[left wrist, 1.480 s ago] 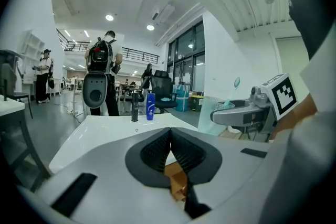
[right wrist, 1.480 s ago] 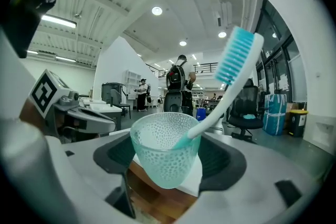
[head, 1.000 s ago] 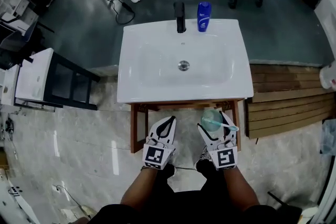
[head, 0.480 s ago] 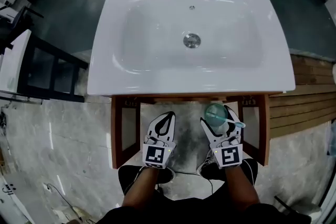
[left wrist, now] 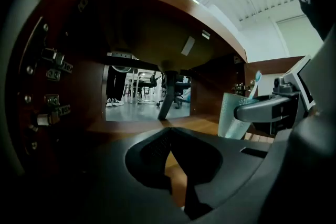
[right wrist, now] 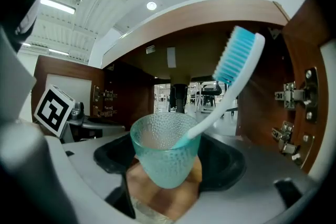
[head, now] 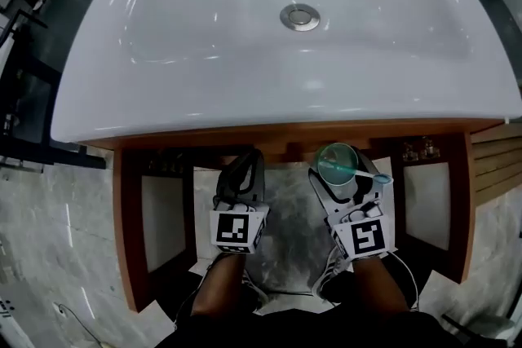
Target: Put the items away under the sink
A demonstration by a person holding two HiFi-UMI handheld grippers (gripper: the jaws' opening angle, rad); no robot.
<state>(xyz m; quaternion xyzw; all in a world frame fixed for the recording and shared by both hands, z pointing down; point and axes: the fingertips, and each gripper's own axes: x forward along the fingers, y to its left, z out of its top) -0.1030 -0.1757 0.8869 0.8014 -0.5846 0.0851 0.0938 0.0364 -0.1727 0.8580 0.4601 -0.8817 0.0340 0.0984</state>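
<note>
Between right gripper jaws, teal cup holding toothbrush, before sink cabinet

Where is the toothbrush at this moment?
In the head view the toothbrush stands in the cup held by the right claw, right of centre, just below the sink's front edge.

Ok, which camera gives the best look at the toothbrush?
The right gripper view: the toothbrush fills it, blue bristles up, handle leaning in the teal cup between the jaws. The head view shows it small from above, across the cup's rim. The left gripper view shows only its head above the cup.
</note>
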